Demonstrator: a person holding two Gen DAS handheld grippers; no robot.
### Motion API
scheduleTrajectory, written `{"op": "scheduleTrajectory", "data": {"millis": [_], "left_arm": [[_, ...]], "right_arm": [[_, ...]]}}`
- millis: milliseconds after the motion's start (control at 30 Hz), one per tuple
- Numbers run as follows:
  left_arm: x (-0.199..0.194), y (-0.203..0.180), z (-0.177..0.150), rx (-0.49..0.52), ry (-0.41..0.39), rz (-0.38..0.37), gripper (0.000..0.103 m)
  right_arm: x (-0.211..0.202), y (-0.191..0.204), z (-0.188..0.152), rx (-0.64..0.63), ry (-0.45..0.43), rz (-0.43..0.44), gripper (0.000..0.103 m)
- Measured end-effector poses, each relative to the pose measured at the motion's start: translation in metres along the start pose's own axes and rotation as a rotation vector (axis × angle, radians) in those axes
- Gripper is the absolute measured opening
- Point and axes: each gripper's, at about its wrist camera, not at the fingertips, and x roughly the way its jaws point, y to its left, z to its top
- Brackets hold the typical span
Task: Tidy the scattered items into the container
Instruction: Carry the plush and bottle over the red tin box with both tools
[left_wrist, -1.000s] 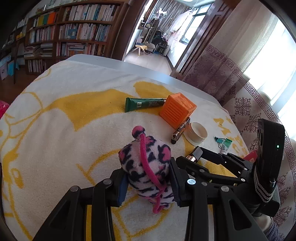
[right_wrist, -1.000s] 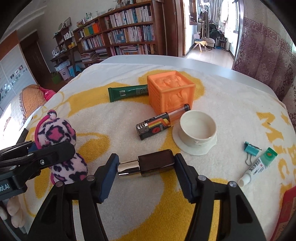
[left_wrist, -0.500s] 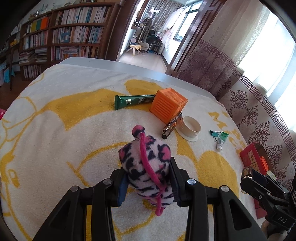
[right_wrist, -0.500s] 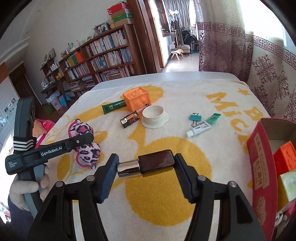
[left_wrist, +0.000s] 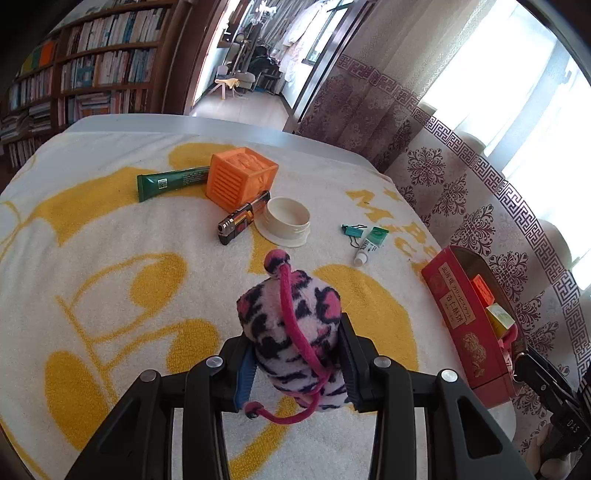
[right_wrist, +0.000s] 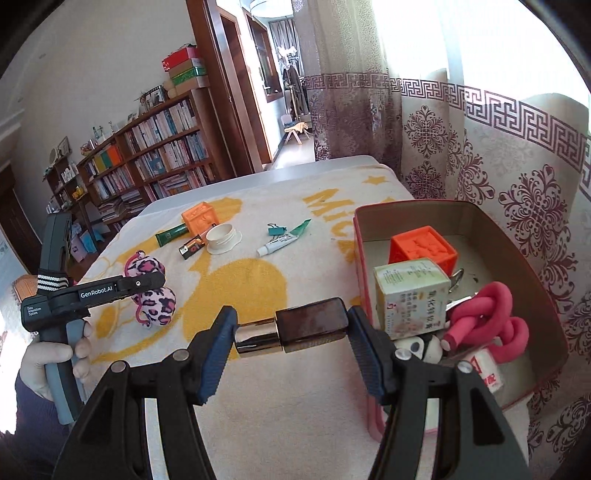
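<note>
A: Right gripper (right_wrist: 291, 328) clamped end to end on a dark bottle with a metal cap (right_wrist: 293, 328), raised beside the near wall of the red box (right_wrist: 360, 254). Not yet over the opening.

B: Risk there?

A: Slipping. Grip only at the two ends, cap side smooth and shiny. Could also clip the box wall if lowered too soon, or land on the green carton (right_wrist: 408, 297) and roll back out. Box already crowded: orange cube (right_wrist: 423, 249), pink foam twist (right_wrist: 487, 321).

B: And the left?

A: Left gripper (left_wrist: 293, 360) closed around the leopard plush (left_wrist: 291, 332), squeezed at the sides, above the yellow-and-white blanket (left_wrist: 110, 229). Pink cord (left_wrist: 295, 373) dangling loose below; likely to snag on a finger or the box rim.

B: Still scattered?

A: Orange block (left_wrist: 240, 177), green tube (left_wrist: 170, 182), lighter (left_wrist: 242, 218), white lid (left_wrist: 286, 221), teal clip (left_wrist: 352, 230), small white tube (left_wrist: 369, 245). Crowding from both grippers at the box probable if brought in together.
</note>
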Motion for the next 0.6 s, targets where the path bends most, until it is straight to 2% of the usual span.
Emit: {"op": "scheduleTrajectory", "data": {"millis": [267,400,533,600], "left_arm": [[0.002,-0.056,-0.001,0.094,0.010,-0.047,0.041],[0.006,-0.076,-0.003,0.117,0.023,-0.061,0.041],[0.009,-0.091,-0.007,0.133,0.030,-0.056,0.041],[0.011,-0.097,-0.009,0.140,0.035,-0.056,0.041]], "right_arm": [[-0.030,-0.054,-0.012,0.065,-0.033,-0.096,0.066],[-0.027,-0.073,-0.017,0.102,-0.021,-0.091,0.066],[-0.022,-0.075,-0.020,0.086,0.006,-0.075,0.066],[-0.024,-0.080,-0.021,0.098,0.000,-0.067,0.071]]}}
